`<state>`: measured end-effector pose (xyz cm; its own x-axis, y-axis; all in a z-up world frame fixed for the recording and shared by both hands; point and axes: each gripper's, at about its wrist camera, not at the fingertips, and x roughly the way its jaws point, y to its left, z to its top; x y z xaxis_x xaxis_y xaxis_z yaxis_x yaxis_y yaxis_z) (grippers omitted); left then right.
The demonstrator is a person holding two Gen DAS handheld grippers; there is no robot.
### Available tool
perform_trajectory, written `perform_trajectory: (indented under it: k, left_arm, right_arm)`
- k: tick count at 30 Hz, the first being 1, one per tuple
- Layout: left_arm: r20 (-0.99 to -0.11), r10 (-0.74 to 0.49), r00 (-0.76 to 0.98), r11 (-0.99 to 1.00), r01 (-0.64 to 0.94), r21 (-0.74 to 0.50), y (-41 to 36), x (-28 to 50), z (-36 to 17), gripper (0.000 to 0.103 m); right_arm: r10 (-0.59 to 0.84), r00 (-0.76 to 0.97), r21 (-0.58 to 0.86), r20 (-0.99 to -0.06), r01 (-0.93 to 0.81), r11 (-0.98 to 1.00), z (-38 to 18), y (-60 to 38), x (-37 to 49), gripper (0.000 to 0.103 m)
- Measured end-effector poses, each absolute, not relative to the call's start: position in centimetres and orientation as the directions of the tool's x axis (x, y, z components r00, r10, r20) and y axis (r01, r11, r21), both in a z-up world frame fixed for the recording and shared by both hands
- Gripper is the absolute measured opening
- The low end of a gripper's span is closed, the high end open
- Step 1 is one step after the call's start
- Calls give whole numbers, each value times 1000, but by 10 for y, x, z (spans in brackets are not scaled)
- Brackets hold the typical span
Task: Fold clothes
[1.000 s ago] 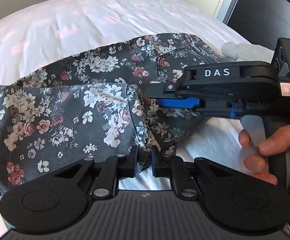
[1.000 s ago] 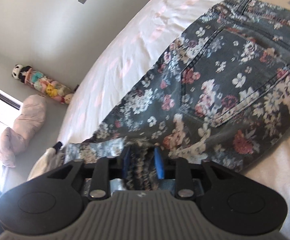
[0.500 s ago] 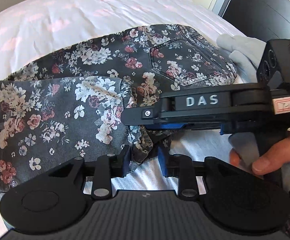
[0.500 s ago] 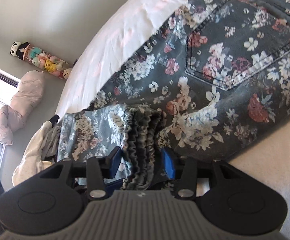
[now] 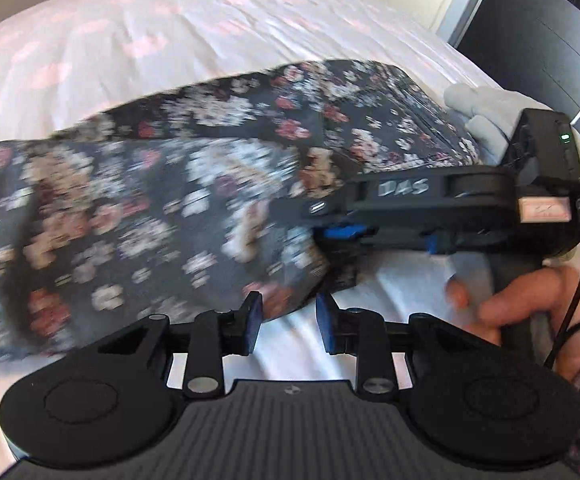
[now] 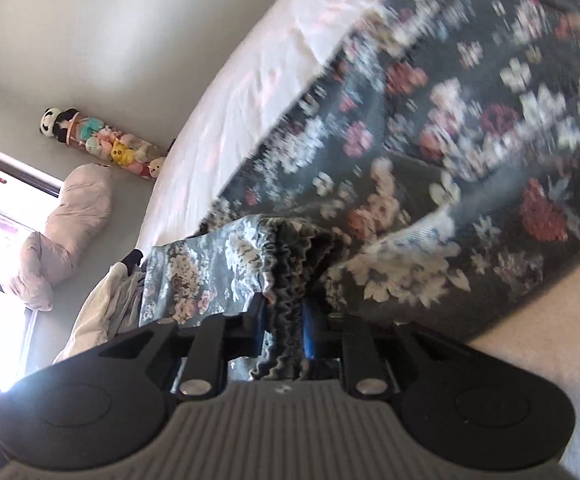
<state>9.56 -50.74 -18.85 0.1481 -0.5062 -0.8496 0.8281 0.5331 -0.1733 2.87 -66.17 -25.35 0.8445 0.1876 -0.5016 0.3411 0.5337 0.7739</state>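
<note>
Dark floral trousers (image 5: 177, 184) lie across a white bed, one leg folded back over the rest. My left gripper (image 5: 288, 322) is open and empty just off the near fabric edge, over bare sheet. My right gripper (image 6: 283, 326) is shut on the gathered trouser cuff (image 6: 285, 264); in the left wrist view it comes in from the right, its blue pads (image 5: 340, 233) at the folded edge. The trousers fill the right wrist view (image 6: 470, 128), blurred by motion.
The white bedsheet (image 5: 169, 28) stretches beyond the trousers. A grey folded garment (image 5: 486, 108) lies at the bed's right edge near a dark wardrobe (image 5: 538, 36). Across the room are stuffed toys (image 6: 101, 142), a pink pillow (image 6: 69, 232) and a clothes pile (image 6: 105, 304).
My left gripper opened, let go of the trouser edge and pulled back. My right gripper, slack half a second ago, closed on the bunched cuff again. Both views are now motion-blurred.
</note>
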Motion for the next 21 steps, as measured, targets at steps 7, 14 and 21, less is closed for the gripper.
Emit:
perform_trajectory:
  k: [7,14,21]
  left_arm:
    - [-840,-477,258,655,741,-145,-423,109,-169,30]
    - [-808,-510,294,733,640,-230,-361,117,-164,30]
    - [-769,-553,322,753,589,-294,-333,131,-160,30]
  right_arm:
    - [149,861,701,-486,283,655,-180,-643,46,18]
    - [170,871,553,-462,133,822,-48,-622,98,17]
    - [158,877,388,-453,35,921,69,-588,127,17]
